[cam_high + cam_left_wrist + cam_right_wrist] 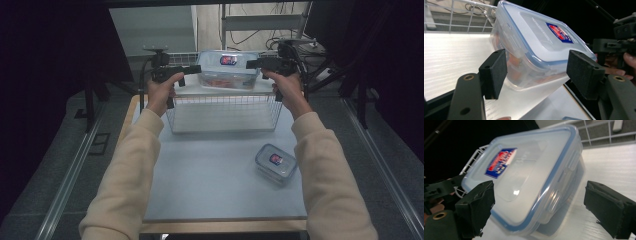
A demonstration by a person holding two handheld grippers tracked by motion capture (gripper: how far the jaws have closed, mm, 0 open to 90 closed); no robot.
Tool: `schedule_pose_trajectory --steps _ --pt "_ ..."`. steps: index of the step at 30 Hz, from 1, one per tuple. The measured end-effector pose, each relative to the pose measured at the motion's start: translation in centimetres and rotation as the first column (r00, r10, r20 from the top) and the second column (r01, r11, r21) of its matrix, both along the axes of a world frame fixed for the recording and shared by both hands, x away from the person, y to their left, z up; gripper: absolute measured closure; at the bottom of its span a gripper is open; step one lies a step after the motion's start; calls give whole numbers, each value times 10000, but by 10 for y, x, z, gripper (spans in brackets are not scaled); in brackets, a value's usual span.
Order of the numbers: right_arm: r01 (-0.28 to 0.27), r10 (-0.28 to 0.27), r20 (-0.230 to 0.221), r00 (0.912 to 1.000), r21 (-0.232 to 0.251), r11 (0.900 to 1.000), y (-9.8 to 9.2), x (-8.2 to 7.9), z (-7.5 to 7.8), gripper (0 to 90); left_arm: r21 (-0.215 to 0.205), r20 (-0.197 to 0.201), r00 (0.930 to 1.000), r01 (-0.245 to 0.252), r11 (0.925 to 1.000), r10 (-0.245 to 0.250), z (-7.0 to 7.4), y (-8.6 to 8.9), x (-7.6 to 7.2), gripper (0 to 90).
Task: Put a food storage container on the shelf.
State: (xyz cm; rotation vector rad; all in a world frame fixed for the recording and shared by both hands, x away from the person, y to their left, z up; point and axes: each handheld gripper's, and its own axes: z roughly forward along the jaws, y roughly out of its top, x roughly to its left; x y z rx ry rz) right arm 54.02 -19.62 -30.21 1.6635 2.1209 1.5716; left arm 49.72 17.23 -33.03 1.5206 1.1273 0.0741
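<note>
Both tongs stand open, left tongs (196,69) and right tongs (251,63) flanking the big lidded container (228,69) on the shelf top (190,90), gaps either side. From high up, a small container (275,163) sits on the desk (210,175) well behind the tongs.

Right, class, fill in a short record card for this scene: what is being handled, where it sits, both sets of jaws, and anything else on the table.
handled item: large clear container with blue-rimmed lid and red-and-blue label
contents: something orange-red, unclear
location: on the white shelf above the wire basket
left gripper: jaws open at one end of the container, not pressing
right gripper: jaws open at the other end, not pressing
other item: small container, lid on, on the table
</note>
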Motion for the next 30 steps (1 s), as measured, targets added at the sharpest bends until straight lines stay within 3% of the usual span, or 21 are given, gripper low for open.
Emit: schedule_pose_trajectory --steps 3,11,12,15,16,18,19,20,21,22,26,30 --pt "-121 120 216 9997 46 9999 -3 -5 2 123 41 105 9999 -3 10000 3 0 0 -5 332" --pt "-616 607 880 9943 72 9981 -13 -32 2 299 55 392 9990 197 9998 -199 2 3 -25 334" --pt "-833 819 1064 9909 87 9965 -15 -40 1 375 87 447 9988 202 9998 -206 2 3 -27 334" --pt "-982 980 1215 9877 -46 9952 -14 -47 -1 444 47 494 9984 276 9996 -278 1 4 -33 333" --pt "-1117 1176 1533 9812 -467 9926 -12 -56 -5 531 42 519 9982 307 9995 -309 0 4 -37 333" --pt "-1407 1538 1724 9730 -859 9863 -9 -63 -11 639 -21 482 9984 287 9996 -285 -2 4 -39 333" --pt "-1407 1538 1724 9730 -859 9863 -9 -63 -11 639 -21 482 9984 287 9996 -285 -2 4 -39 333" --pt "-1565 1720 1793 9687 -973 9829 -6 -65 -15 752 -49 420 9986 311 9995 -309 -4 4 -40 332" --pt "-1565 1720 1793 9687 -973 9829 -6 -65 -15 752 -49 420 9986 311 9995 -309 -4 4 -40 332" --pt "-1802 1988 1720 9648 -1178 9766 -2 -63 -21 827 -18 434 9986 304 9995 -303 -4 4 -41 332" --pt "-1880 2139 1610 9635 -1619 9687 9 -58 -31 891 24 375 9987 347 9994 -347 -9 3 -42 330" --pt "-1777 2049 1529 9668 -1746 9685 15 -49 -37 894 29 313 9990 318 9995 -319 -12 5 -41 328"
